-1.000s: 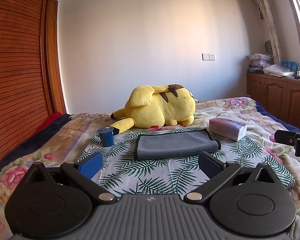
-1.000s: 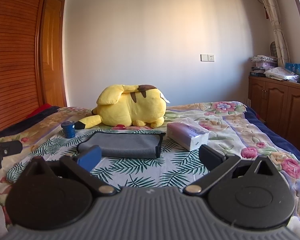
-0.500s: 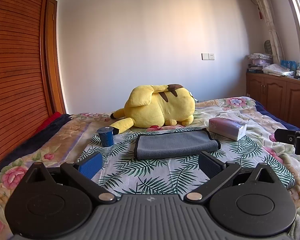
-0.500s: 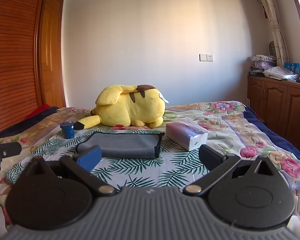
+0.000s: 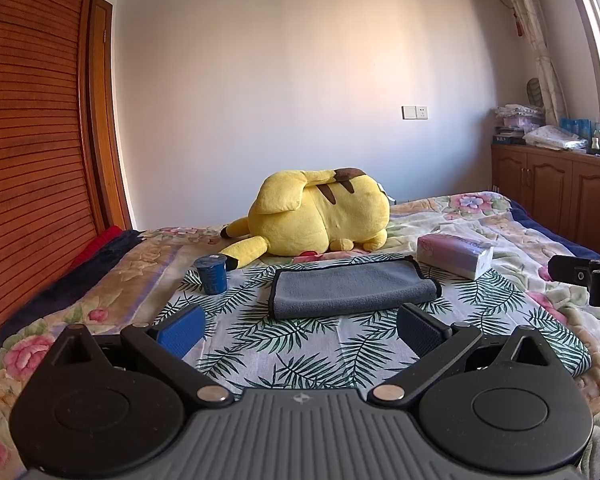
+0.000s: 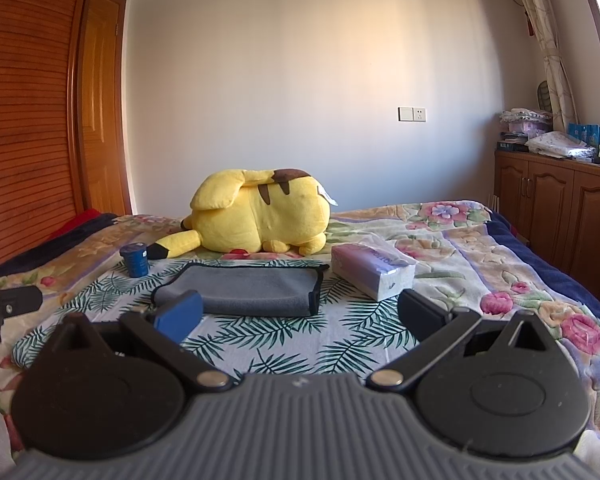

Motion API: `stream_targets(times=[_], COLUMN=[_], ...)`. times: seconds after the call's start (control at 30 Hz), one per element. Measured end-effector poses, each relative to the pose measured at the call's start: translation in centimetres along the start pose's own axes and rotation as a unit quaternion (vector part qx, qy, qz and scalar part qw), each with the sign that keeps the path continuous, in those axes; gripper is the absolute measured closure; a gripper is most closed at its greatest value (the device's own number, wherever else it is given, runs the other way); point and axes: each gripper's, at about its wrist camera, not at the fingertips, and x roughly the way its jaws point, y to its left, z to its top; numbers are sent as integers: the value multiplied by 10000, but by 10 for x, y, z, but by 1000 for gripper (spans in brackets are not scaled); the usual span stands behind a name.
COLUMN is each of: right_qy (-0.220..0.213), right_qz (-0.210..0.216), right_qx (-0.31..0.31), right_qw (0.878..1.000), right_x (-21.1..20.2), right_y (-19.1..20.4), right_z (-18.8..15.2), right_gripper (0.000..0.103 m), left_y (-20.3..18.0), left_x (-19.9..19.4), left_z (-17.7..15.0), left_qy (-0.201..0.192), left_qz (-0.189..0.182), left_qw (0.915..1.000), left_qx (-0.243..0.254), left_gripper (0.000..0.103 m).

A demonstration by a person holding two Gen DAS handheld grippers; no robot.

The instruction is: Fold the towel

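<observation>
A grey towel [image 5: 350, 290] with a dark edge lies folded on the leaf-print cloth [image 5: 300, 344] on the bed; it also shows in the right wrist view [image 6: 248, 290]. My left gripper [image 5: 300, 326] is open and empty, held in the air short of the towel's near edge. My right gripper [image 6: 298, 316] is open and empty, also short of the towel, with its blue fingertip pad [image 6: 179, 316] in front of the towel's left part. Each gripper shows at the edge of the other's view: the right one [image 5: 588, 276] and the left one [image 6: 4, 308].
A yellow plush toy [image 5: 320, 214] lies behind the towel. A small blue cup [image 5: 211, 276] stands left of the towel, a tissue box [image 5: 454, 254] right of it. A wooden wardrobe [image 5: 28, 160] is at left, wooden cabinets [image 5: 560, 196] at right.
Both grippers have barely shifted; the view has drifted very slightly. The towel has not moved.
</observation>
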Motion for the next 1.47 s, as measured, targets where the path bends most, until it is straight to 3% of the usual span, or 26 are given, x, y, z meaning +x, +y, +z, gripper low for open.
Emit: stream_targets(times=[1.47], right_qy=[-18], right_qz=[-27], right_qx=[14], right_qw=[10000], right_x=[0], right_y=[-1], right_z=[-1], right_gripper=[0], left_y=[-1], left_x=[0], left_z=[-2], left_qy=[5], left_qz=[-4], left_qw=[10000], left_qx=[40], left_gripper=[0])
